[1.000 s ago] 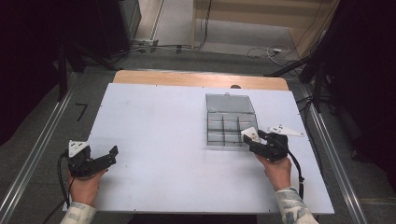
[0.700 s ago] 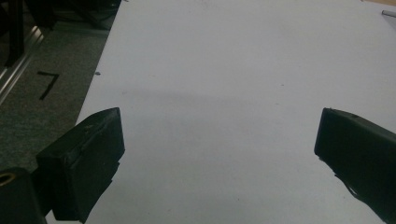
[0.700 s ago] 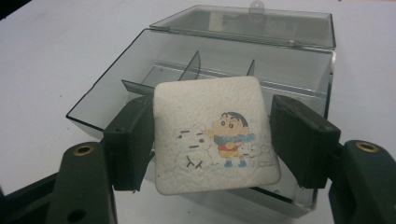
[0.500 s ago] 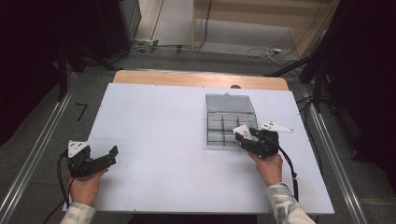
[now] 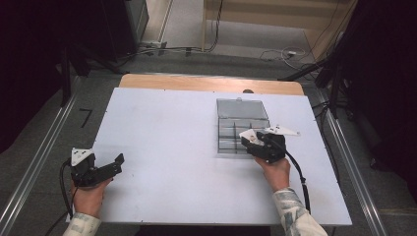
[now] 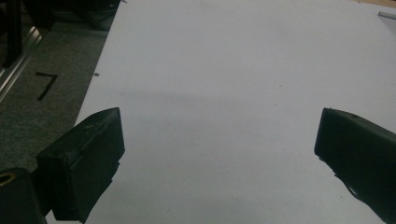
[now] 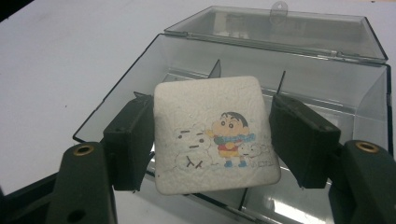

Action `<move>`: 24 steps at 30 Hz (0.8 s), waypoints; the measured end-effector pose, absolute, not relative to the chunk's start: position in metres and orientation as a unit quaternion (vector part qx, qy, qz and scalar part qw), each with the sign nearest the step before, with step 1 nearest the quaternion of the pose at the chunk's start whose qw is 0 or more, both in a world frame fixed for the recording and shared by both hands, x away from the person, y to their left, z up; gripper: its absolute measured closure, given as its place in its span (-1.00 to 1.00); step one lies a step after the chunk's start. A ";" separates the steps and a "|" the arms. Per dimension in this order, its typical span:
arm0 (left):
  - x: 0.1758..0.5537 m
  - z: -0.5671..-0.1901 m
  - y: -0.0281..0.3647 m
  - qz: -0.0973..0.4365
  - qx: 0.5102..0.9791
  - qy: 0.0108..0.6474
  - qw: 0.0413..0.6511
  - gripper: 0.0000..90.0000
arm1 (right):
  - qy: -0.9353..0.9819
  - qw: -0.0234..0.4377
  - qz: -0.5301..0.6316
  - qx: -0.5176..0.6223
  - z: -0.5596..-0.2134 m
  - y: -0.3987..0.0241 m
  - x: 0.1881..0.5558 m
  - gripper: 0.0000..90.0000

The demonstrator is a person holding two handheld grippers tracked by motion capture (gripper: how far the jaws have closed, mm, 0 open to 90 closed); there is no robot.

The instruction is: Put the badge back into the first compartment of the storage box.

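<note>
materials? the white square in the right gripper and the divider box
White square block: looks like foam or soft eraser, matte and pebbled, rounded corners, printed cartoon on its face; can't tell which. Compartment box: clear smoky hard plastic, glossy, see-through walls and hinged lid.

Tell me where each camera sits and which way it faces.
High view: above the near edge, looking forward and down at the white table; both forearms, left gripper and right gripper show.
Left gripper view: rides that gripper, looking along open jaws over bare table.
Right gripper view: looks along jaws clamping a white cartoon-printed pad over the clear compartment box.
Shared: box and pad also appear from above.
</note>
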State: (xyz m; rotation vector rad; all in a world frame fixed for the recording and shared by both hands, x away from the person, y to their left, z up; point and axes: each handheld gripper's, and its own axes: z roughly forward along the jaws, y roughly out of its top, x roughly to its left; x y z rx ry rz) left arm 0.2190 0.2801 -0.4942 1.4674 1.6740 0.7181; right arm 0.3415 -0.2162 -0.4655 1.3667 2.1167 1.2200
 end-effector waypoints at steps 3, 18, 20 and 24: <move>0.219 -0.494 0.280 0.283 0.577 0.659 0.392 -0.96 | 0.747 0.170 0.428 0.480 -0.466 -0.214 0.344 -0.31; 0.219 -0.494 0.280 0.283 0.577 0.657 0.393 -0.96 | 0.749 0.171 0.425 0.478 -0.467 -0.200 0.354 -0.31; 0.219 -0.494 0.280 0.283 0.577 0.658 0.393 -0.96 | 0.749 0.172 0.425 0.477 -0.466 -0.197 0.355 -0.31; 0.219 -0.494 0.281 0.283 0.577 0.658 0.393 -0.96 | 0.751 0.170 0.426 0.475 -0.465 -0.191 0.357 -0.31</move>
